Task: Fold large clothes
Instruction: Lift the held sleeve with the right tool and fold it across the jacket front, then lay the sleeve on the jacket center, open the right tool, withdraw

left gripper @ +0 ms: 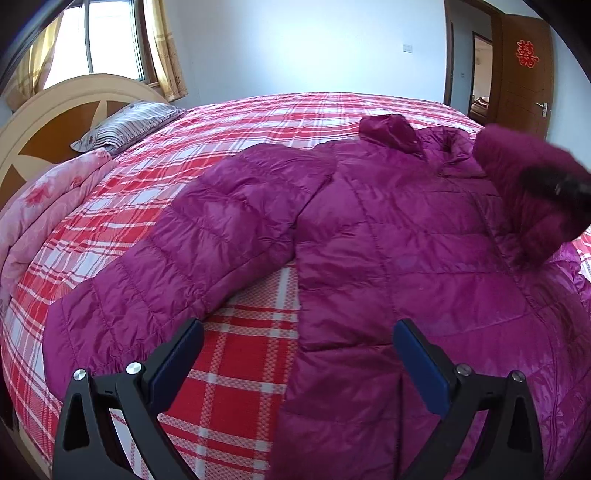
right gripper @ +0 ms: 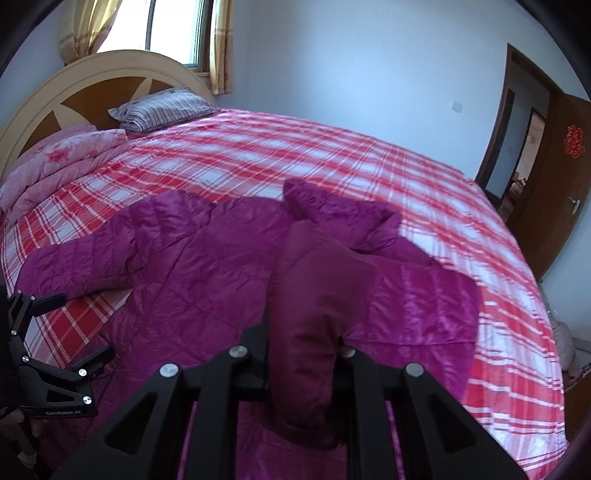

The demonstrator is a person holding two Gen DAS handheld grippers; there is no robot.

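Room: bedroom with pale walls, a curtained window behind the headboard, and an open brown door on the far side.
Surface: bed under a red-and-white plaid sheet.
Jacket: magenta quilted puffer jacket lies spread flat on the near part of the bed, collar away from the cameras.
Left sleeve: sleeve stretched out flat toward the pillow side.
Right sleeve: sleeve end lifted off the bed and doubled over the jacket body.
Right gripper: right gripper has its jaws nearly together, pinching that lifted sleeve end.
Left gripper: left gripper hangs over the jacket's hem edge, fingers wide apart, nothing between them.
Bedding: striped pillow and folded pink floral quilt by the headboard, well apart from the jacket.
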